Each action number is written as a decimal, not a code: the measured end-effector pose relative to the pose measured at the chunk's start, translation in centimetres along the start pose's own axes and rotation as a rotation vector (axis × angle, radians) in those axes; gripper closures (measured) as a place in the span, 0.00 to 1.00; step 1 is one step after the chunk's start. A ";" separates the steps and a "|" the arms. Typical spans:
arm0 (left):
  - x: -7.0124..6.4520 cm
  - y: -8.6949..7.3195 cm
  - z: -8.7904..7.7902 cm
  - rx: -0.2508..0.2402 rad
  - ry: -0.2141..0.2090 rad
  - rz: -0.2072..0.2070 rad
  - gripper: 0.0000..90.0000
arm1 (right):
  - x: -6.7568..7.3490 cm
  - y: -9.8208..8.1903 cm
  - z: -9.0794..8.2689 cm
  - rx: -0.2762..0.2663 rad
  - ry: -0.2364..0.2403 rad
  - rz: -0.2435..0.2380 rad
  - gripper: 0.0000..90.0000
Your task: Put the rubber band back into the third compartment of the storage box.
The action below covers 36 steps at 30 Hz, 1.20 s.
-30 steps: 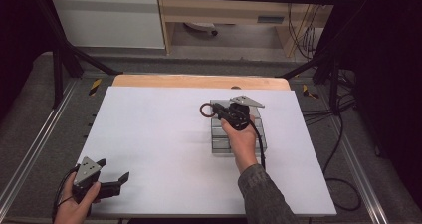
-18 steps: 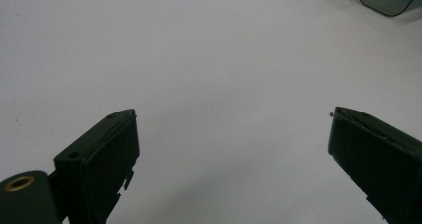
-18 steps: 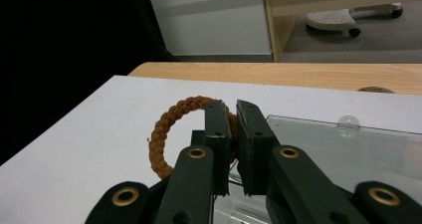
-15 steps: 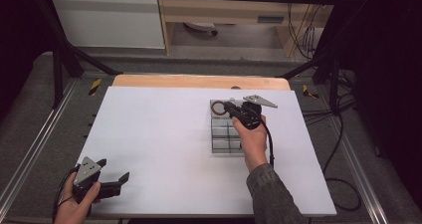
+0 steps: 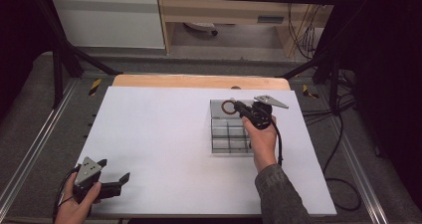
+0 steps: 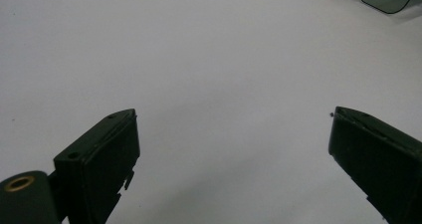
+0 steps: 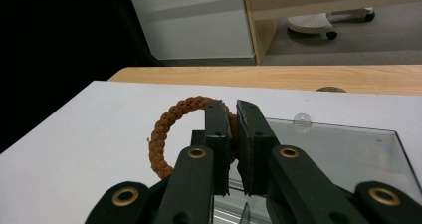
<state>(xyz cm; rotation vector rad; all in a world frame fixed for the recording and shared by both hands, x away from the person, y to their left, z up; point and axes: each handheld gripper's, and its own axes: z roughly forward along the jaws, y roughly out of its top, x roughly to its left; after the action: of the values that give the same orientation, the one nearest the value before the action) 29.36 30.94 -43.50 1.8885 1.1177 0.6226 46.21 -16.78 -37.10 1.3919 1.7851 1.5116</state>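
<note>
Right hand-held gripper is clamped on a brown braided cord ring, held over the clear plastic compartment box on the white table. Left hand-held gripper sits wide open, empty, near the table's front-left corner.

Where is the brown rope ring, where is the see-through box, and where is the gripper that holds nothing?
brown rope ring (image 7: 164,127), right gripper view, on its braided left curve.
see-through box (image 5: 226,137), high view, on a middle compartment.
left gripper (image 5: 113,173), high view, midway between its open fingertips.
</note>
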 end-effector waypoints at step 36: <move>-0.1 -0.1 0.2 0.014 0.001 0.009 0.07 | -4.7 -1.2 -3.3 0.060 -0.127 -0.034 0.94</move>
<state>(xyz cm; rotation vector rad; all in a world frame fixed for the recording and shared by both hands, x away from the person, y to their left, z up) 29.40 30.77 -43.65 1.9063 1.1181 0.6220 45.00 -22.37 -38.48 1.4446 1.7801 1.3312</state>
